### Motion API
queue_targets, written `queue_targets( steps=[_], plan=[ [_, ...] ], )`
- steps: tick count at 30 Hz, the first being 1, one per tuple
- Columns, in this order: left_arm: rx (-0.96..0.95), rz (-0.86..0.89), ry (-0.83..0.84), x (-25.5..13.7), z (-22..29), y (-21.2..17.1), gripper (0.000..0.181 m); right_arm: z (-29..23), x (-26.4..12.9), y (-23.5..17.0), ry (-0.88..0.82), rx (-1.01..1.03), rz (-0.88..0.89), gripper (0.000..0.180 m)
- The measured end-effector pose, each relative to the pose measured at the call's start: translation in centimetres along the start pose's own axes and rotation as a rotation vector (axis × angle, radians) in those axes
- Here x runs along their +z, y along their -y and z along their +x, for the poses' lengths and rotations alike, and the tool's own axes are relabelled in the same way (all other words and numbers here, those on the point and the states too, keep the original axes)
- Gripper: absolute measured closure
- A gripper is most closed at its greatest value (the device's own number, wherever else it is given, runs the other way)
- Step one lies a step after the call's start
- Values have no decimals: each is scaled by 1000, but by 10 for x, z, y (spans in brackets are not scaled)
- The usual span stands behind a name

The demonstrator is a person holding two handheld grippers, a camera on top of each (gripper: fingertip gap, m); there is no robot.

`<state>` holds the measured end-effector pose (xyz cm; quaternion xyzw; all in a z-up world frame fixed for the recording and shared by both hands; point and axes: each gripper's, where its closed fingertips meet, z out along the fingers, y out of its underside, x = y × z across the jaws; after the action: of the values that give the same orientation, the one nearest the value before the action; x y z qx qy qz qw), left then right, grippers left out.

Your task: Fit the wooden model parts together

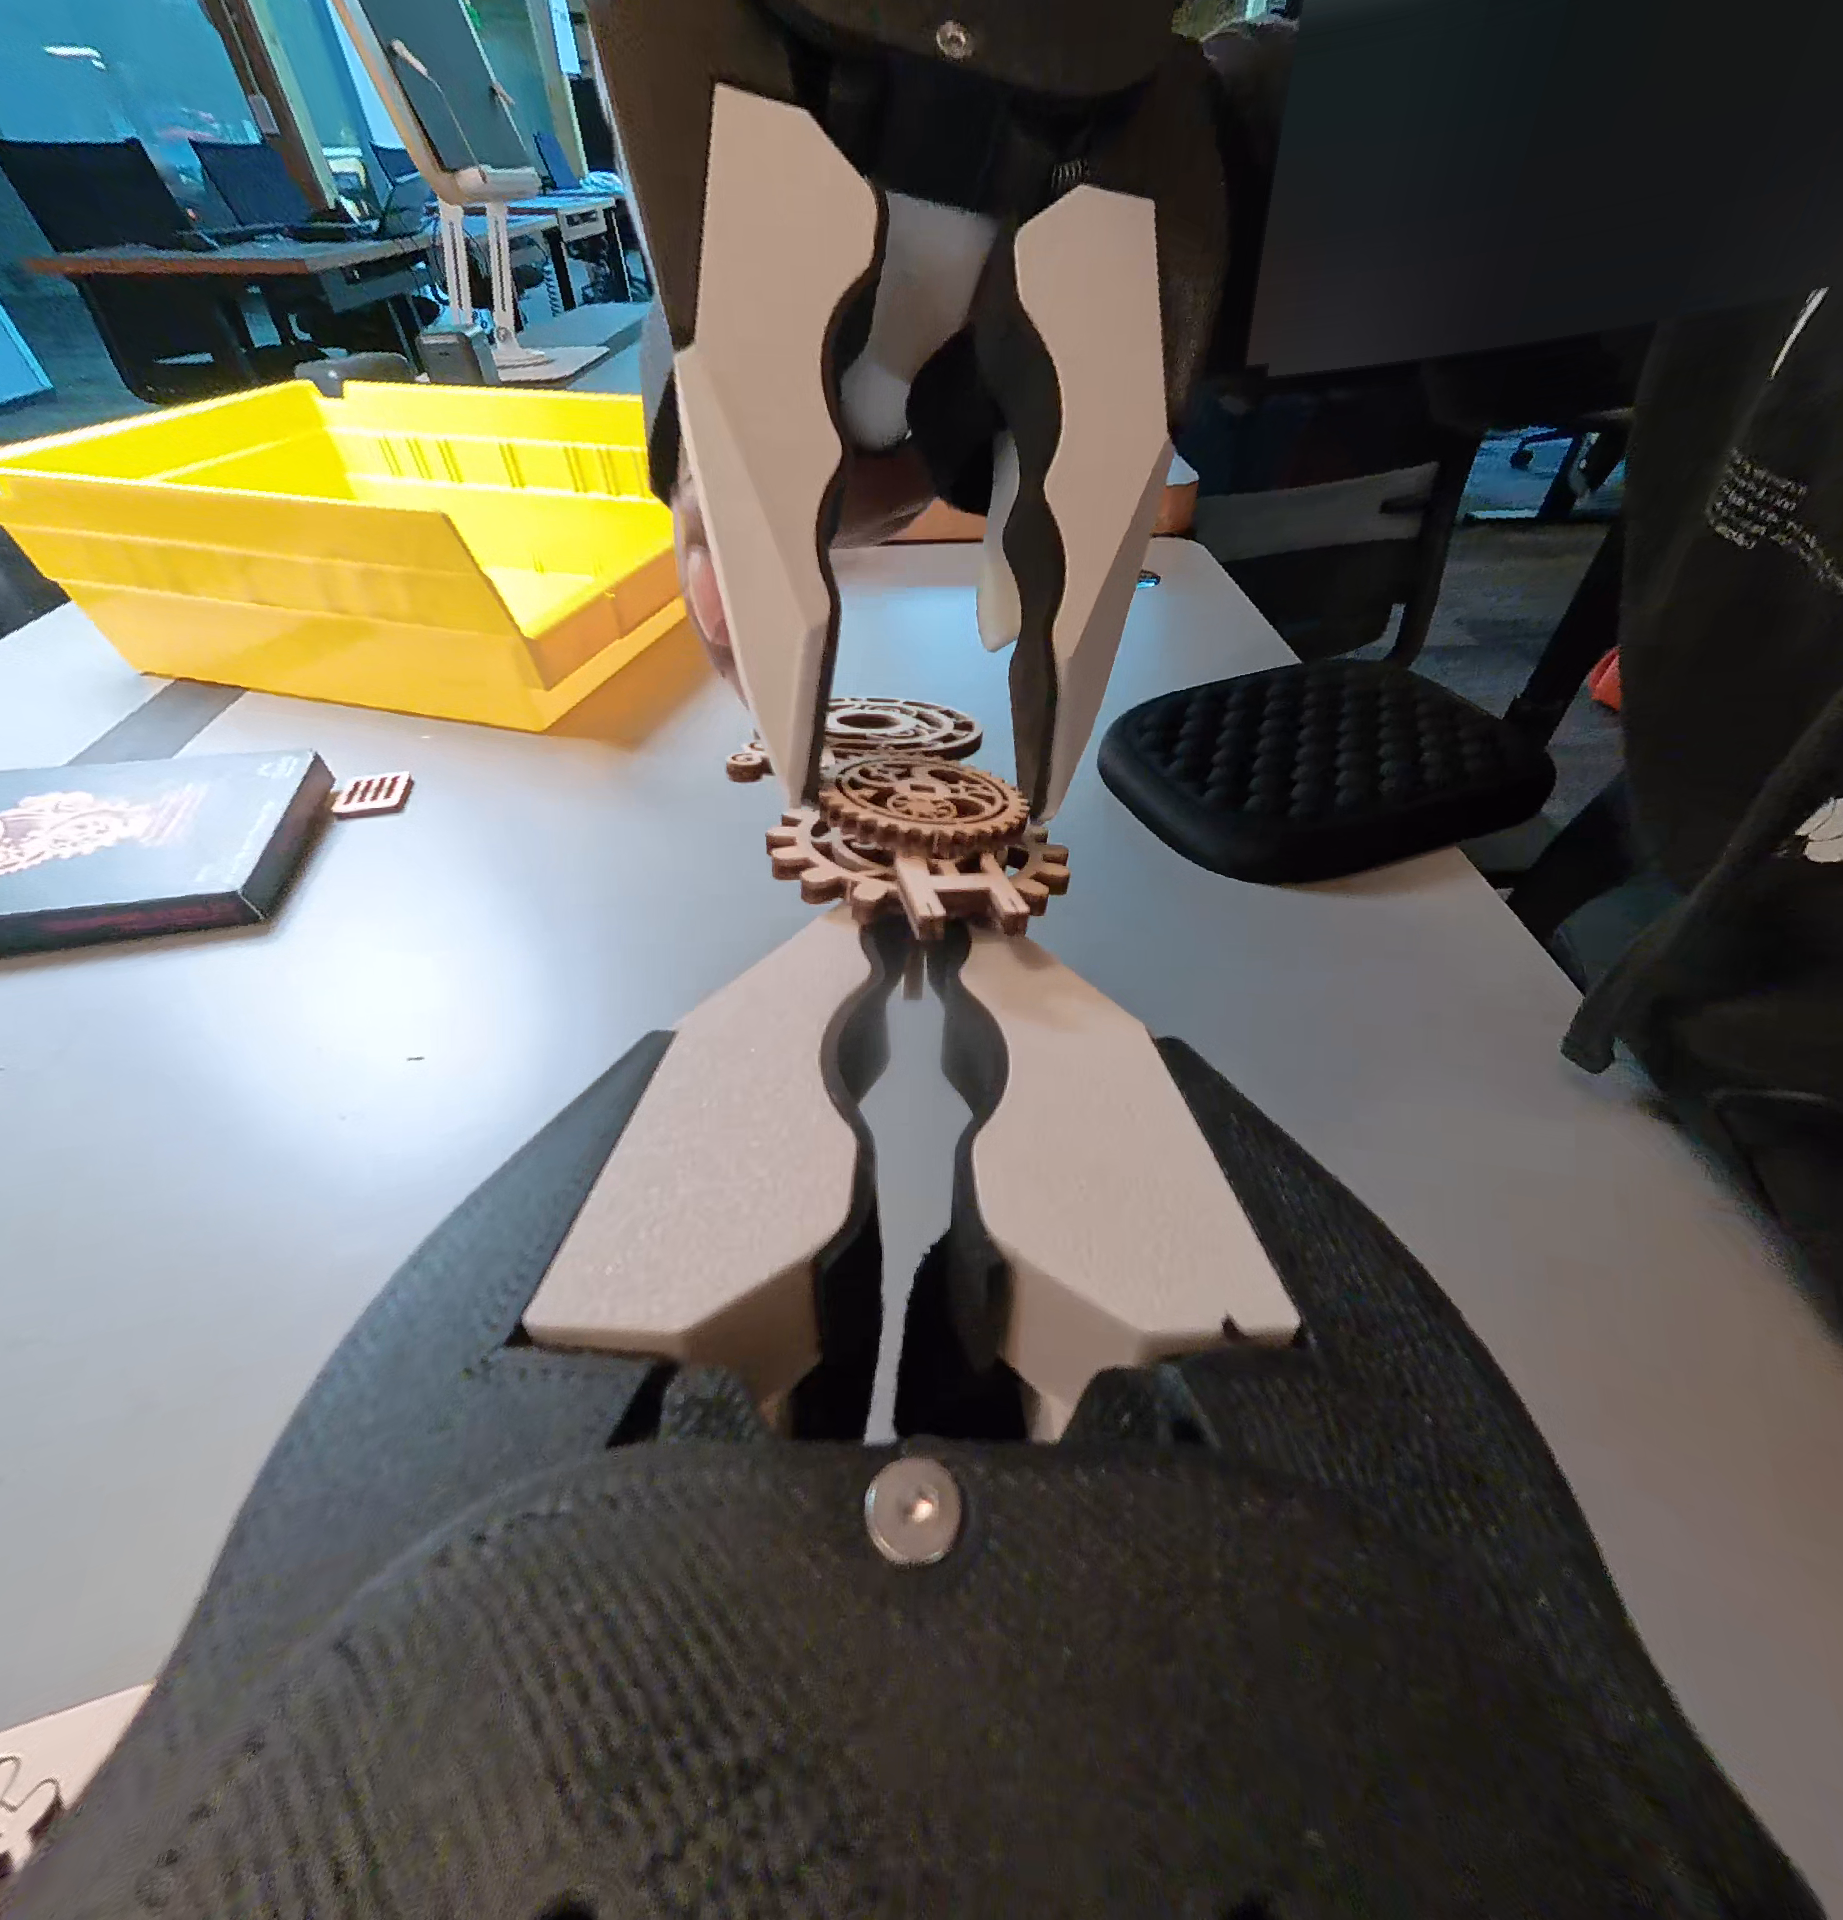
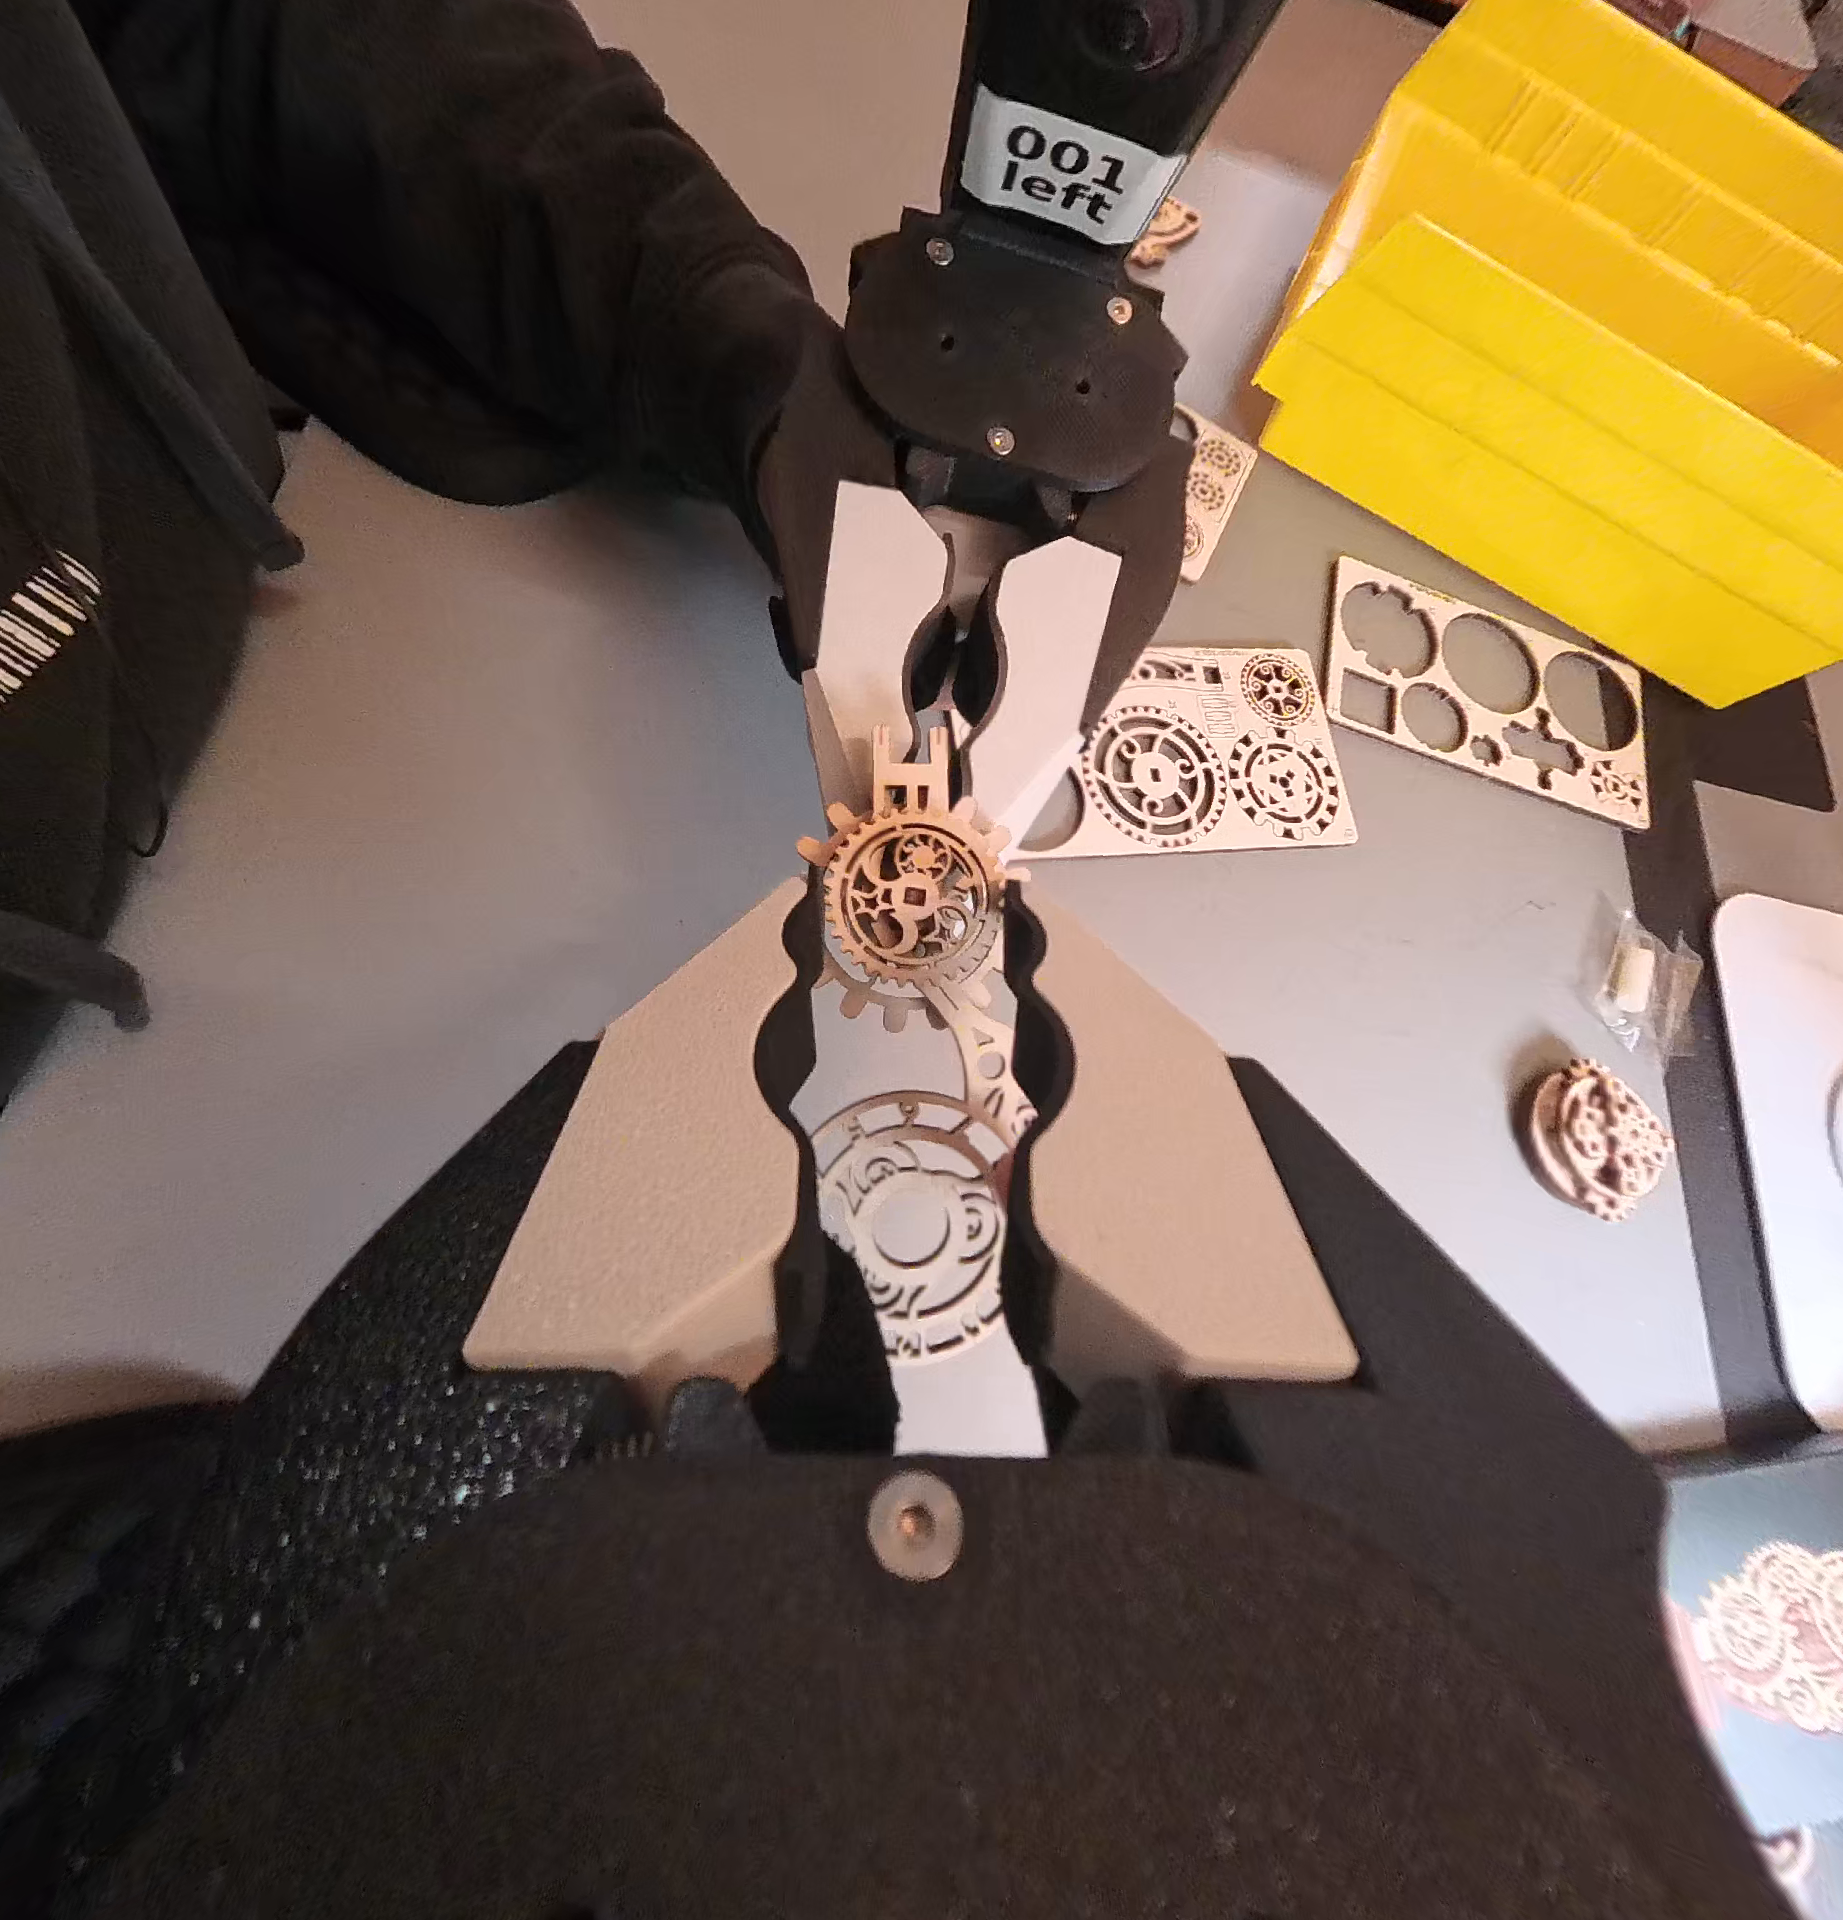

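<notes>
A small wooden gear point(image 1: 927, 798) lies on top of a larger wooden gear point(image 1: 844, 868), held above the grey table point(image 1: 429, 1039). An H-shaped wooden bracket point(image 1: 948, 885) sticks out from the stack toward my left gripper point(image 1: 917, 935), which is shut on it. My right gripper point(image 1: 922, 808) comes down from above, its fingertips closed against both sides of the small gear. In the right wrist view the small gear point(image 2: 912, 904) sits between my right gripper's point(image 2: 912, 888) tips, and the left gripper point(image 2: 925, 743) holds the bracket point(image 2: 909, 774) from the far side.
A yellow bin point(image 1: 304, 540) stands at the back left, a dark box point(image 1: 117, 842) and a small slatted piece point(image 1: 371, 795) beside it. A flat ornamental ring part point(image 2: 917, 1226) lies under the right gripper. Punched wooden sheets point(image 2: 1208, 769) point(image 2: 1488, 707) and an assembled gear cluster point(image 2: 1597, 1138) lie to the right. A black chair point(image 1: 1322, 769) is at the table edge. My left and right fingertips are right by each other.
</notes>
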<state>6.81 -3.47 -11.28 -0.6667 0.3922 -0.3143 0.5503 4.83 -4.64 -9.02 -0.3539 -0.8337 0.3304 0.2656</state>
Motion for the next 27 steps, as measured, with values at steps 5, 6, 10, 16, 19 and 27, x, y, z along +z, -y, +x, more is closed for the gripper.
queue_targets(
  steps=[5,6,10,16,19,27],
  plan=[
    [-6,2,78,-8,-14,2,180,10,-8,9,-50,-18,-31,143],
    [-8,-9,90,-9,-17,0,180,11,-12,13,-57,-10,-18,145],
    [21,-75,120,-7,-20,-7,180,14,-13,10,-69,67,-53,161],
    [58,-144,142,-3,-17,-13,180,11,2,-10,-35,103,-135,167],
    [69,-150,140,-3,-16,-13,180,9,3,-10,-36,76,-152,167],
    [82,-185,135,0,-13,-17,181,4,6,-13,-31,71,-188,167]
  ],
)
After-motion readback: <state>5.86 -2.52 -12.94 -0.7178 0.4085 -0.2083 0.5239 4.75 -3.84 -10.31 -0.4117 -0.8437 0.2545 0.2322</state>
